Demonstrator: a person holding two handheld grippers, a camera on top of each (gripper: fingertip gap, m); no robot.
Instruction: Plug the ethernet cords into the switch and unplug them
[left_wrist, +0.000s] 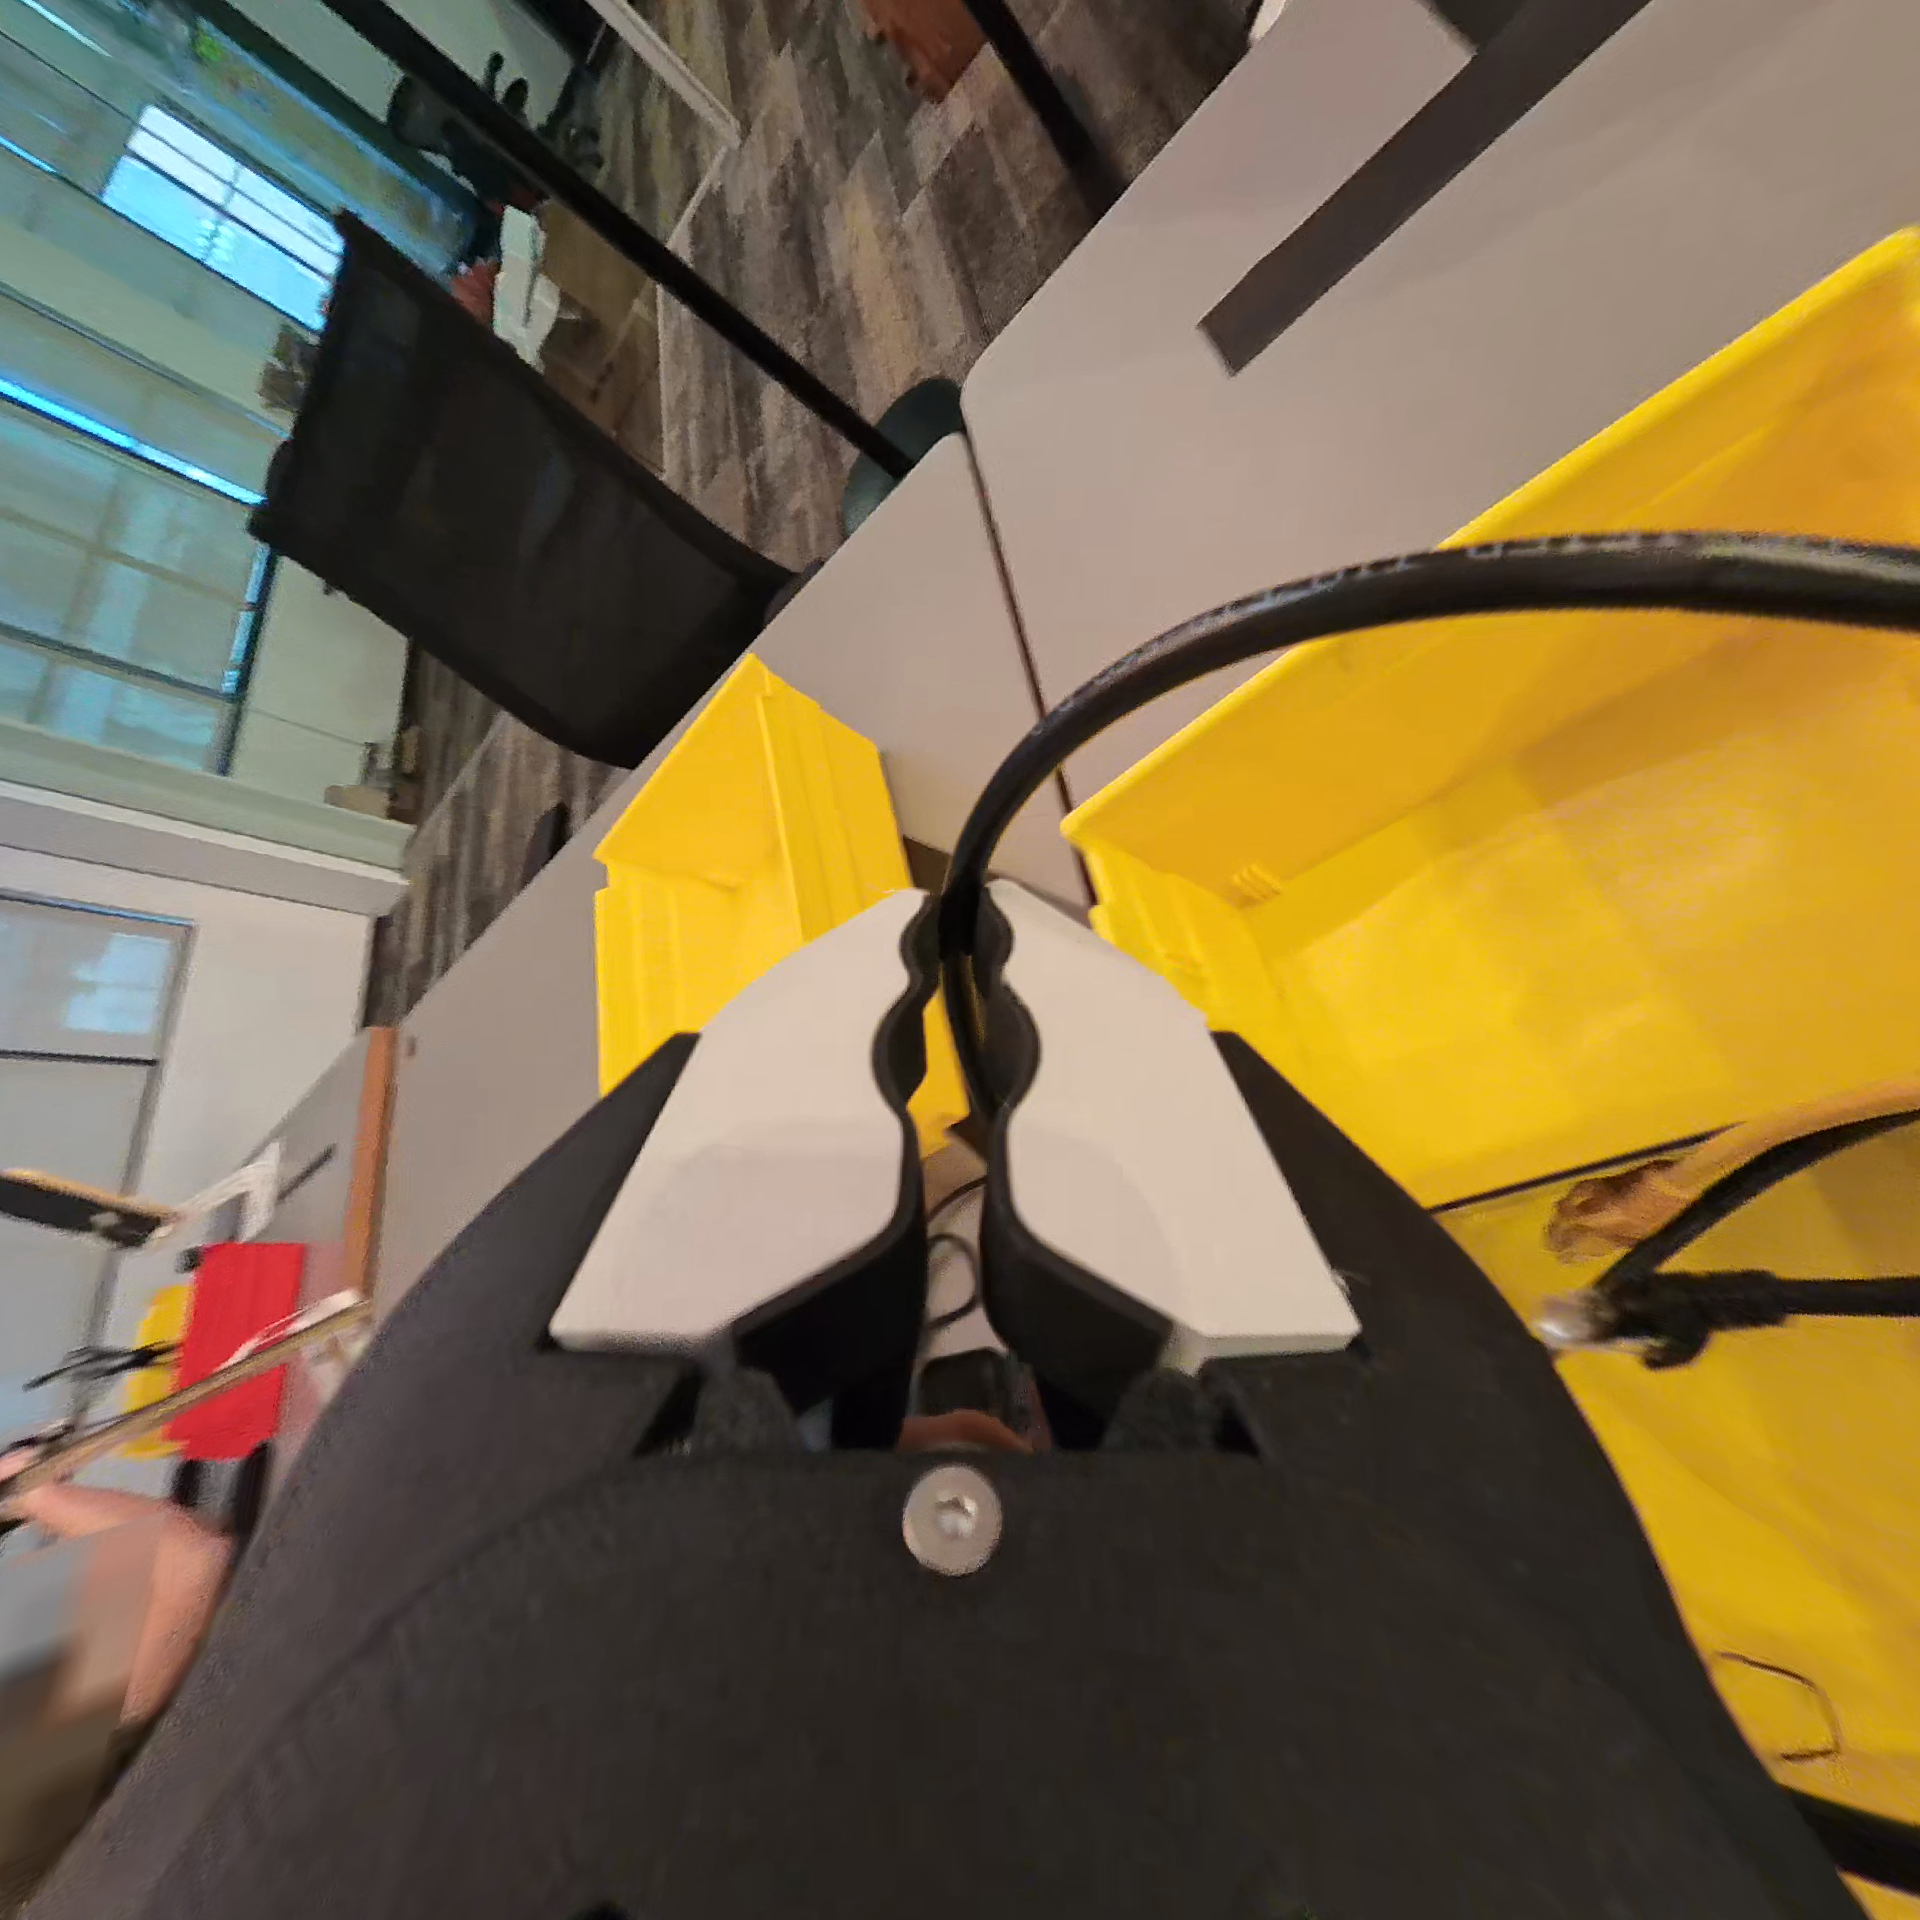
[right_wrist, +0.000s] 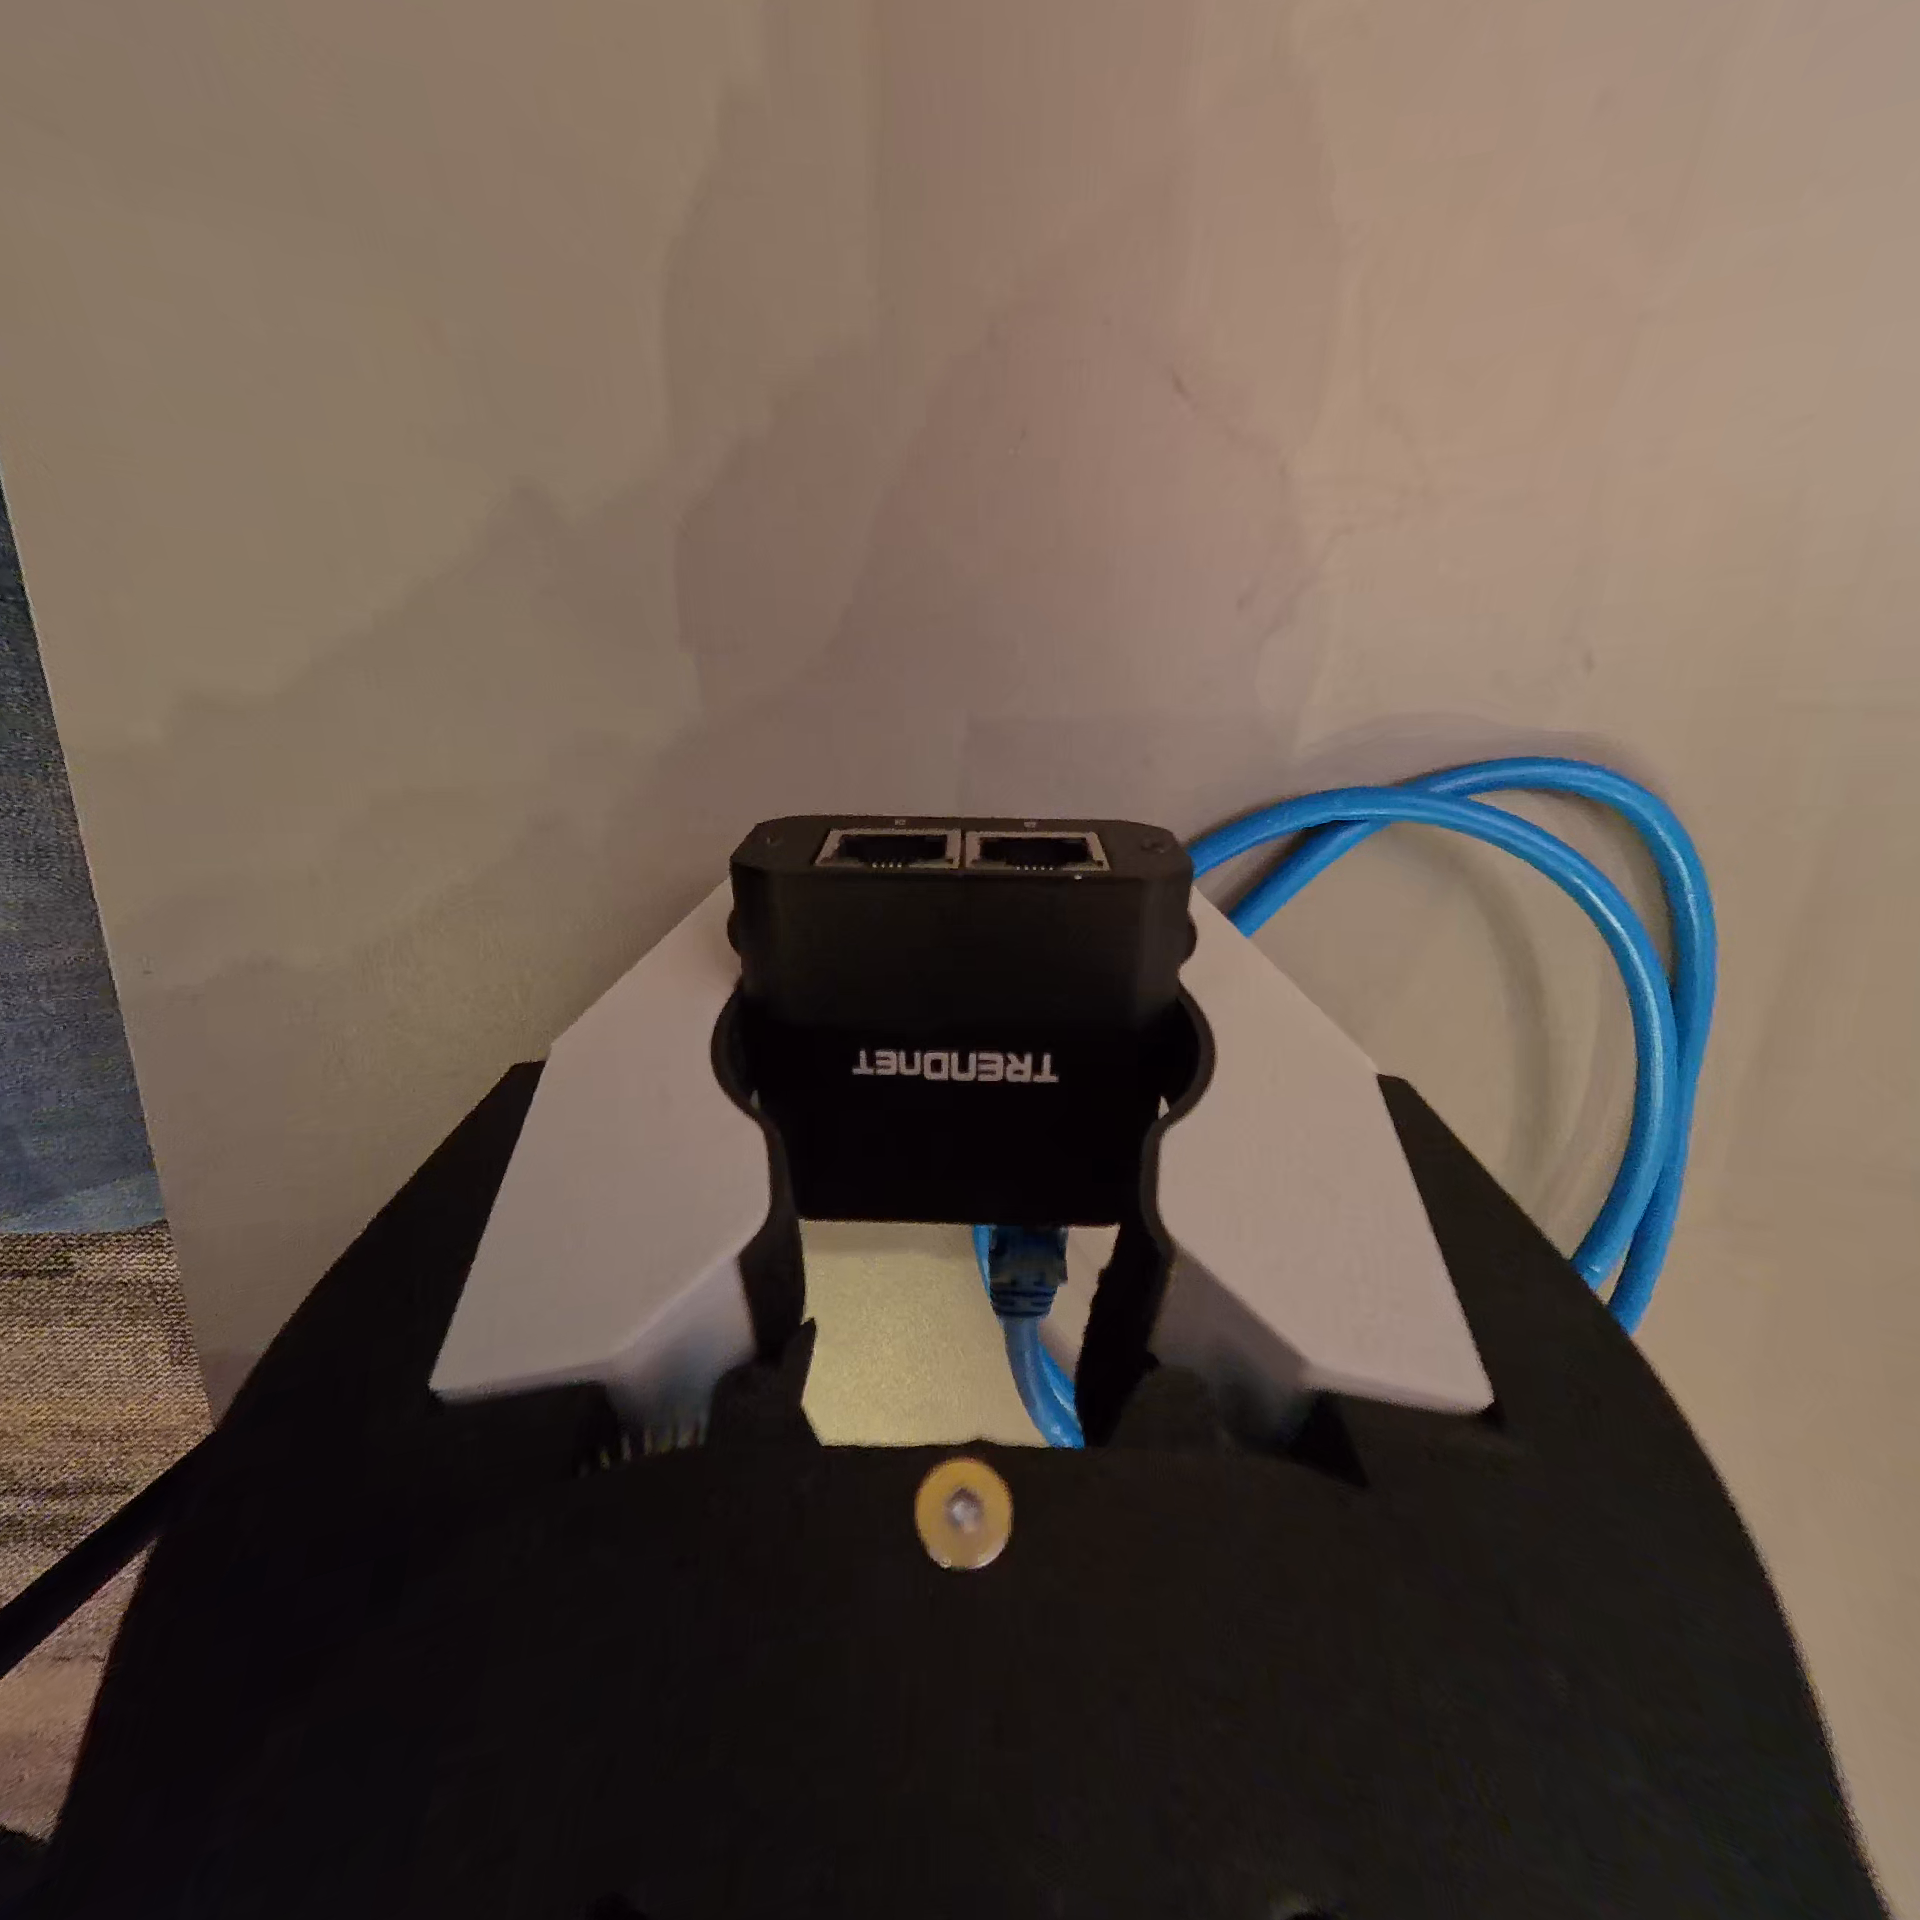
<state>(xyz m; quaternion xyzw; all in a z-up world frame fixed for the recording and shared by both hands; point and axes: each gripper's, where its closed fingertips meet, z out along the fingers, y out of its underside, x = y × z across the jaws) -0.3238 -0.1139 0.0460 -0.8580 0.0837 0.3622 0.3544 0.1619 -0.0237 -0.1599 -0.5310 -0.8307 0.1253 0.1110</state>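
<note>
Now the right claw (right_wrist: 961, 997) clamps the black switch (right_wrist: 961, 935), its two empty sockets facing straight ahead, away from the claw. Meanwhile the left claw (left_wrist: 961, 956) pinches a black cord (left_wrist: 1351, 592) that arcs off rightward; its plug isn't visible between the fingers.

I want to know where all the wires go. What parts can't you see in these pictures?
- Black cord, left wrist view: the picture's right edge cuts it off.
- Blue cord, right wrist view: the right gripper hides its lower run.
- Black box, right wrist view: its near end is hidden behind its own body.
</note>
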